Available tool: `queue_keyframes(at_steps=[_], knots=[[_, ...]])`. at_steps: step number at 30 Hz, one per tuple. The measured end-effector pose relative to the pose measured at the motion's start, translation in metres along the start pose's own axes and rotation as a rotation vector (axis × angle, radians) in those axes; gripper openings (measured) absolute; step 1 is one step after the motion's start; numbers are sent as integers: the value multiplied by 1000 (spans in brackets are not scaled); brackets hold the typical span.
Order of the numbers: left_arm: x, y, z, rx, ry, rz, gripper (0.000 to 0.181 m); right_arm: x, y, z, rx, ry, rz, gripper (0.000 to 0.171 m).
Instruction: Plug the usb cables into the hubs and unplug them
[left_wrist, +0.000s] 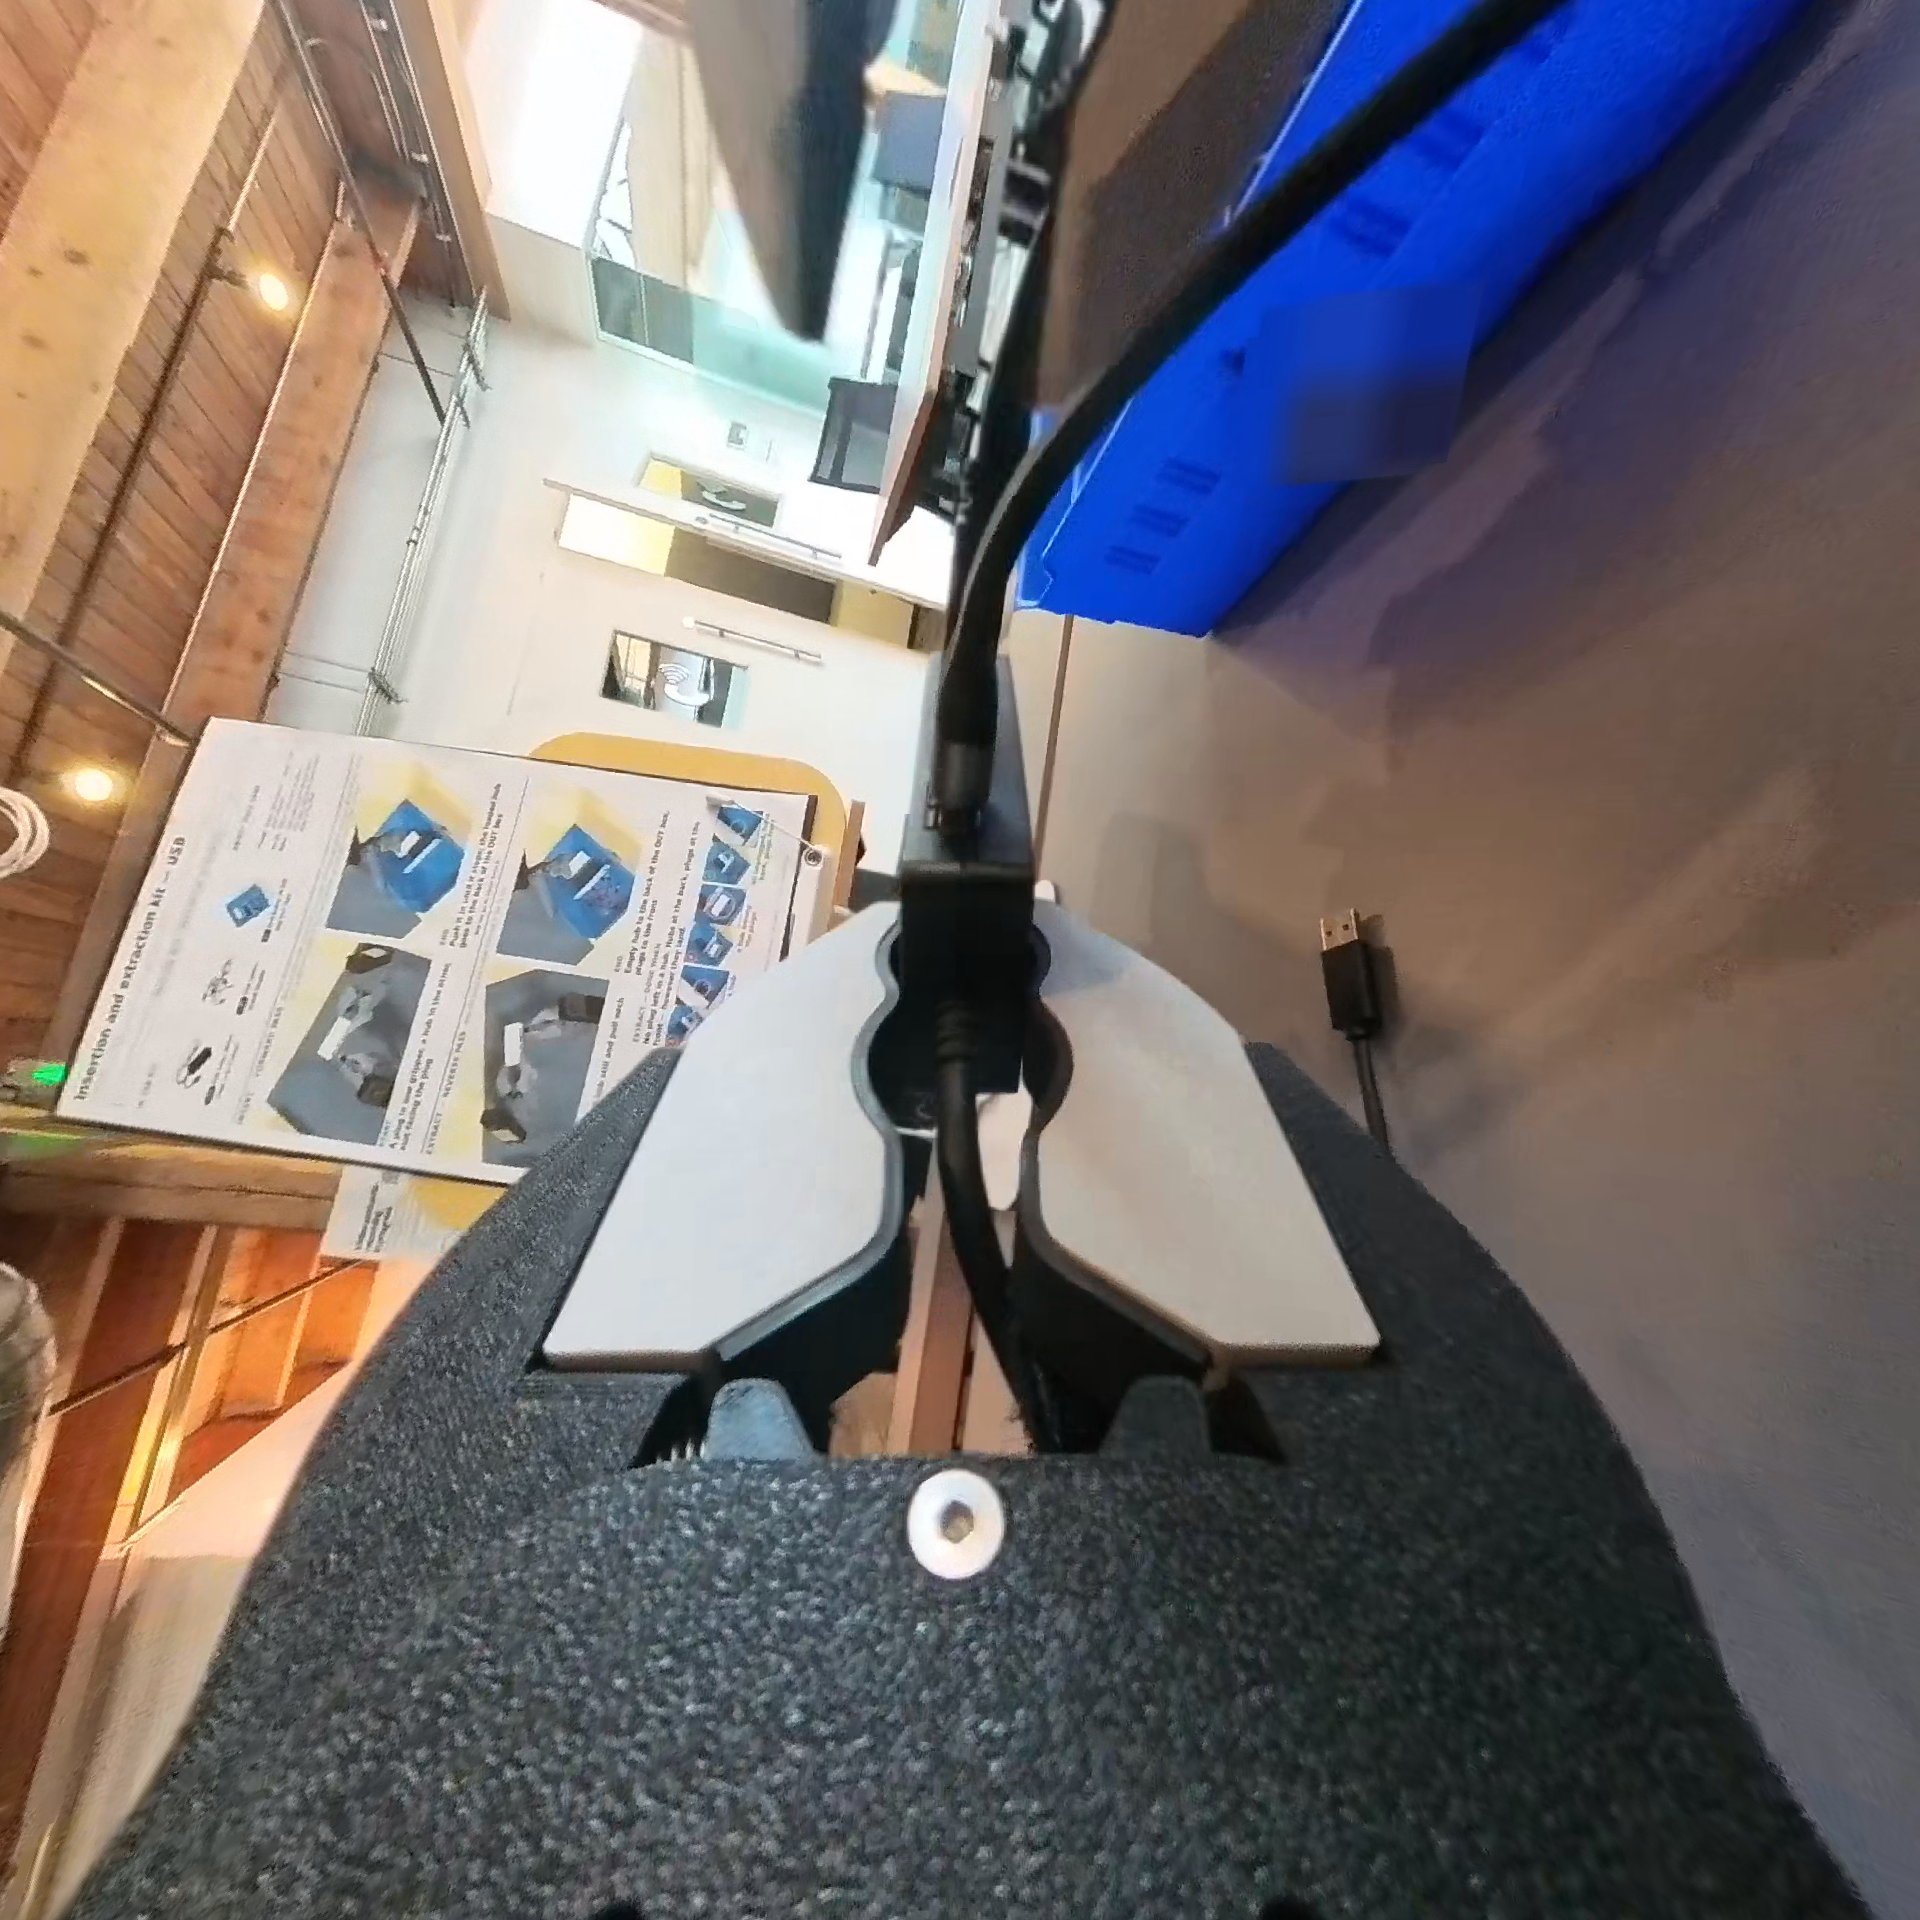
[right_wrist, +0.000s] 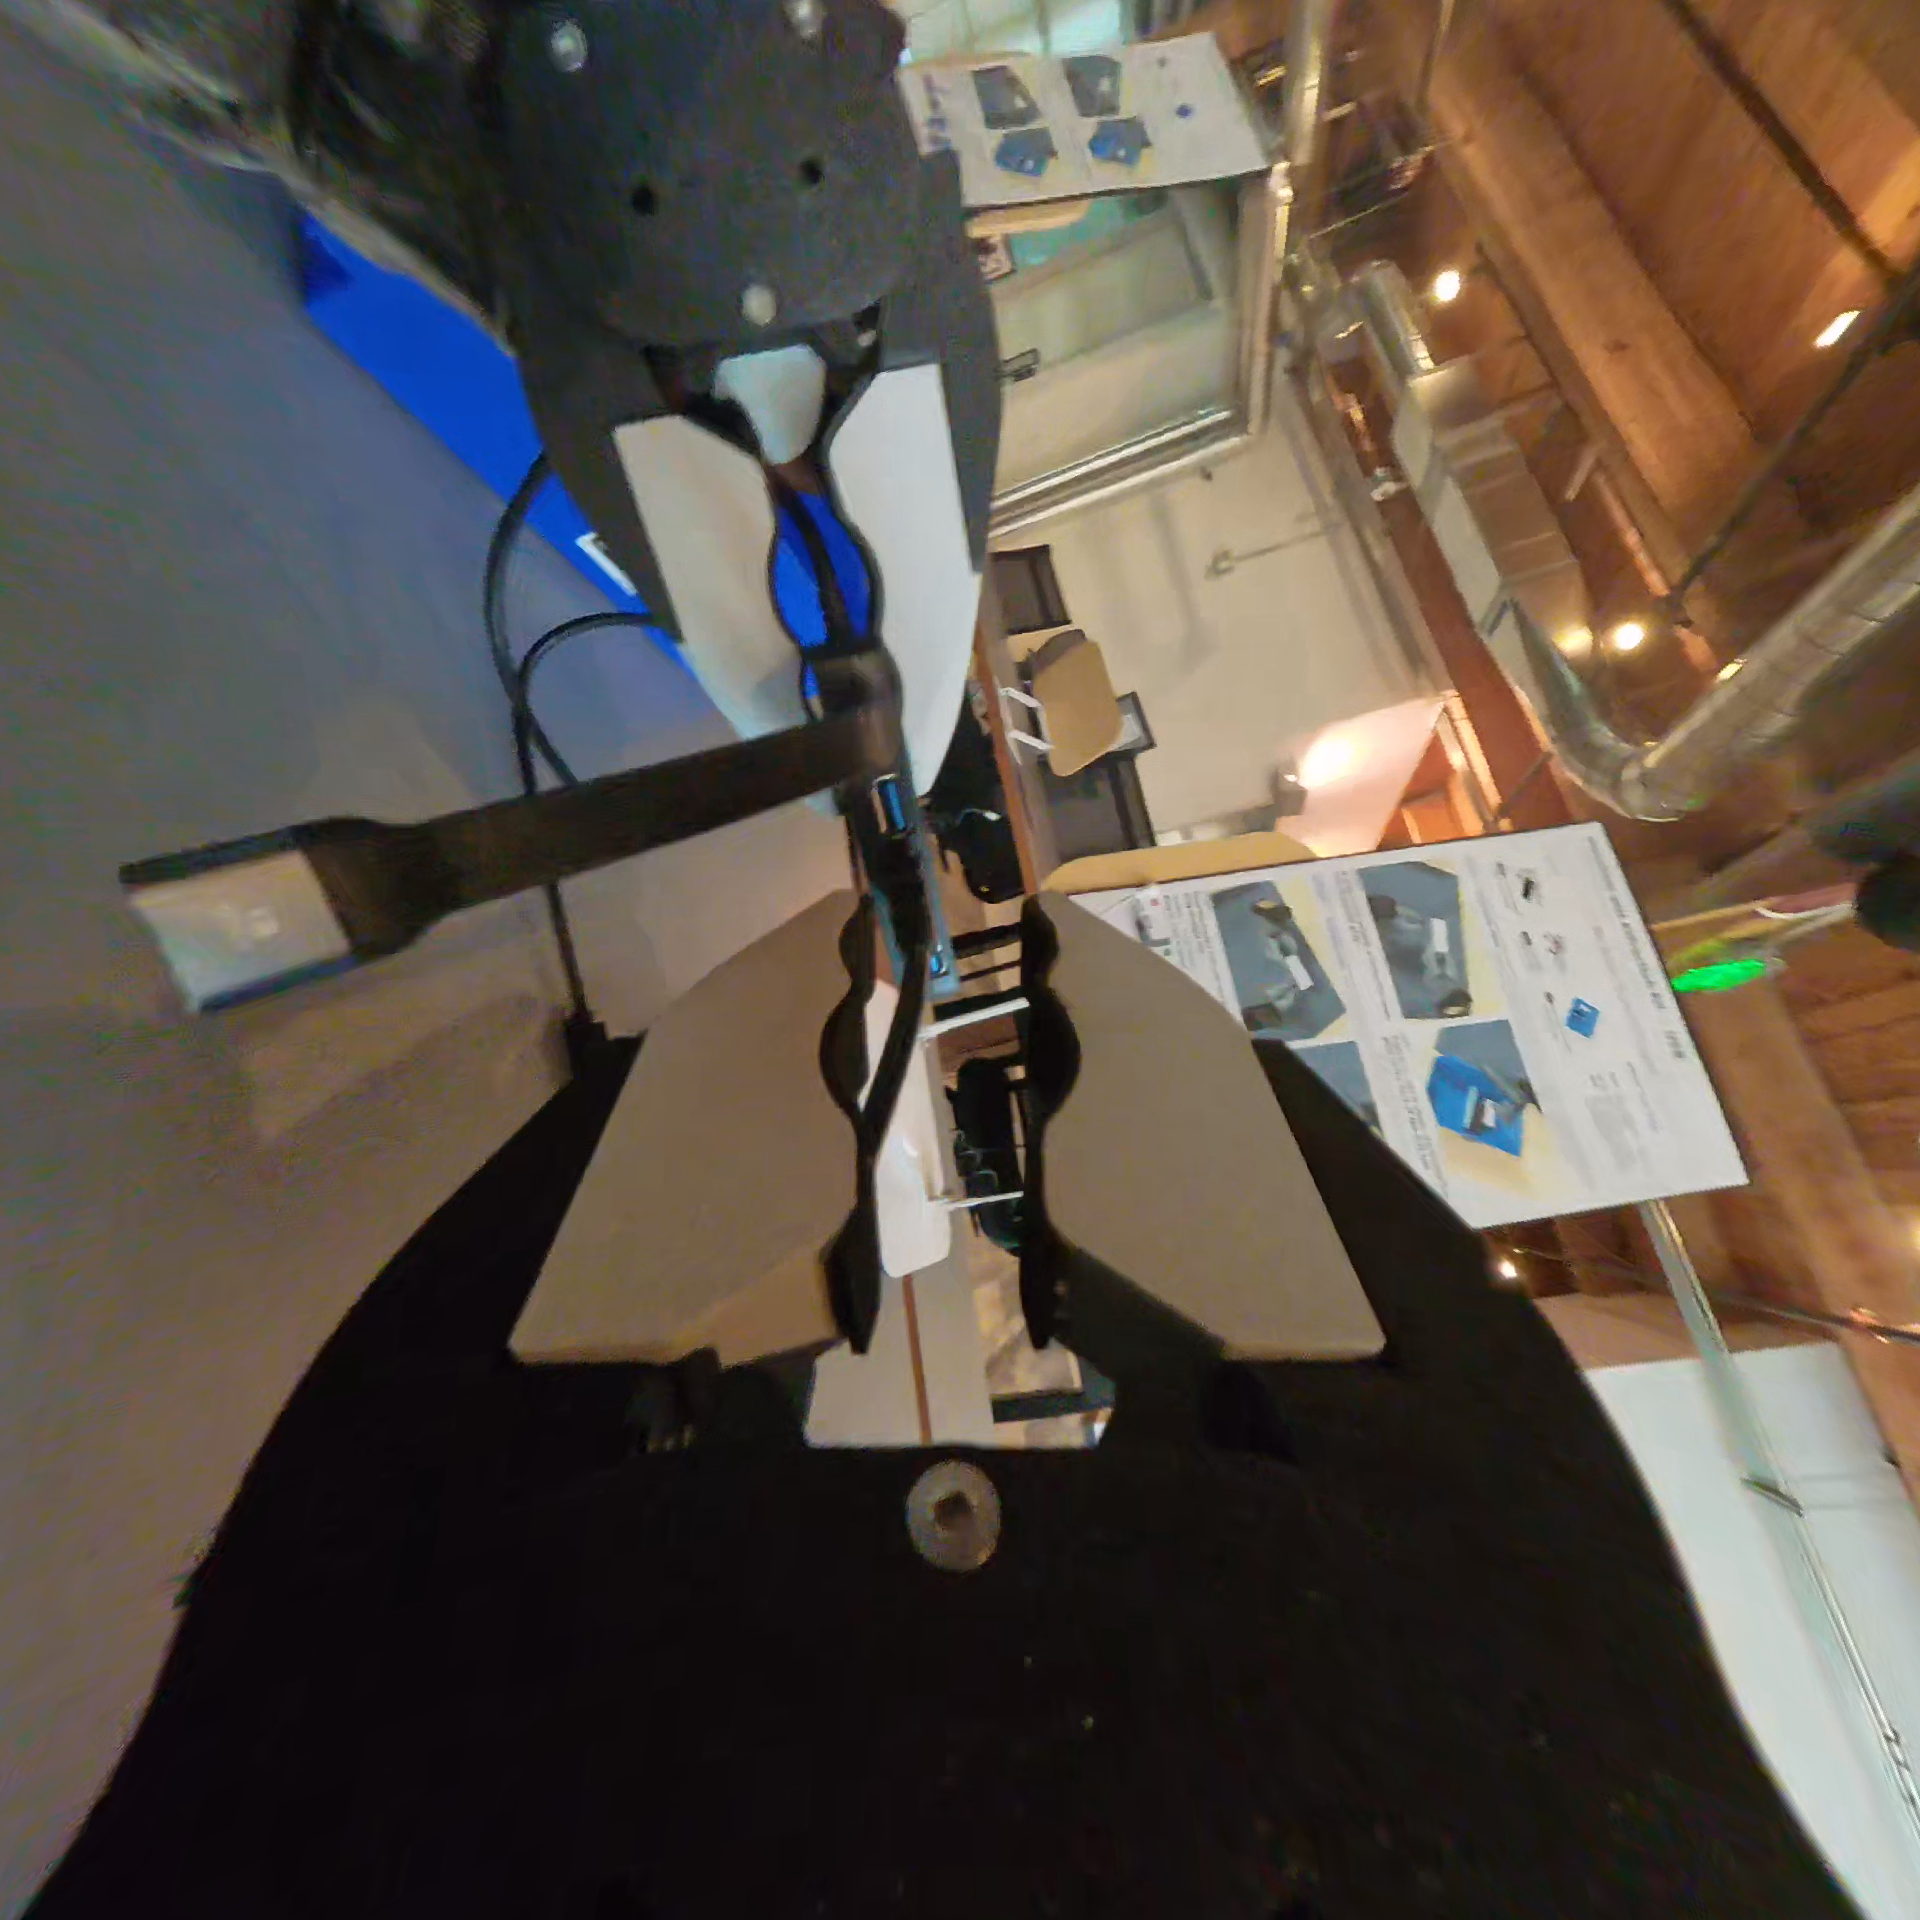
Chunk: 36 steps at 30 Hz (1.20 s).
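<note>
USB hub (left_wrist: 971, 821) clamped in left gripper (left_wrist: 961, 935); right gripper (right_wrist: 940, 914) released. Next: grasp dangling USB-A plug (right_wrist: 244, 930) for insertion.

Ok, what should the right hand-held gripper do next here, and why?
Probably close the right hand-held gripper on the black cable running between its parted fingers. The left hand-held gripper clamps the hub, so a pull could unplug it.

Matt black hub (left_wrist: 971, 831), grainy hand-held gripper (left_wrist: 961, 997)
</note>
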<state>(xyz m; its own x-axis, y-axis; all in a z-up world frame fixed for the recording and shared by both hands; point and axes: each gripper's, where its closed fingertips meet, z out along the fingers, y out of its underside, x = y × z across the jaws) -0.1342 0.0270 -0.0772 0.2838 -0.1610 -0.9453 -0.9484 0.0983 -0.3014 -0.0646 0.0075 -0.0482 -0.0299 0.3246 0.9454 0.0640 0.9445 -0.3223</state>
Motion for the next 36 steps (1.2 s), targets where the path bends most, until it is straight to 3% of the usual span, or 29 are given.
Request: queue_keyframes(at_steps=[4, 10, 23, 28, 33, 36], knots=[[2, -2, -2, 13, 16, 13, 18, -6, 2, 1, -9, -27, -28, 19], [4, -12, 1, -12, 7, 79, 18, -14, 21, 10, -182, -9, -249, 12], [17, -37, -7, 36, 91, 152, 16, -22, 21, 4, -166, -100, -165, 8], [25, -73, -13, 192, 132, 124, 15, -26, 26, -4, -152, -153, -148, 8], [16, -77, -19, 239, 114, 90, 17, -17, 15, -7, -54, -116, -92, 7], [8, -75, -22, 249, 77, 78, 19, -12, 13, -8, -84, -87, -124, 6]])
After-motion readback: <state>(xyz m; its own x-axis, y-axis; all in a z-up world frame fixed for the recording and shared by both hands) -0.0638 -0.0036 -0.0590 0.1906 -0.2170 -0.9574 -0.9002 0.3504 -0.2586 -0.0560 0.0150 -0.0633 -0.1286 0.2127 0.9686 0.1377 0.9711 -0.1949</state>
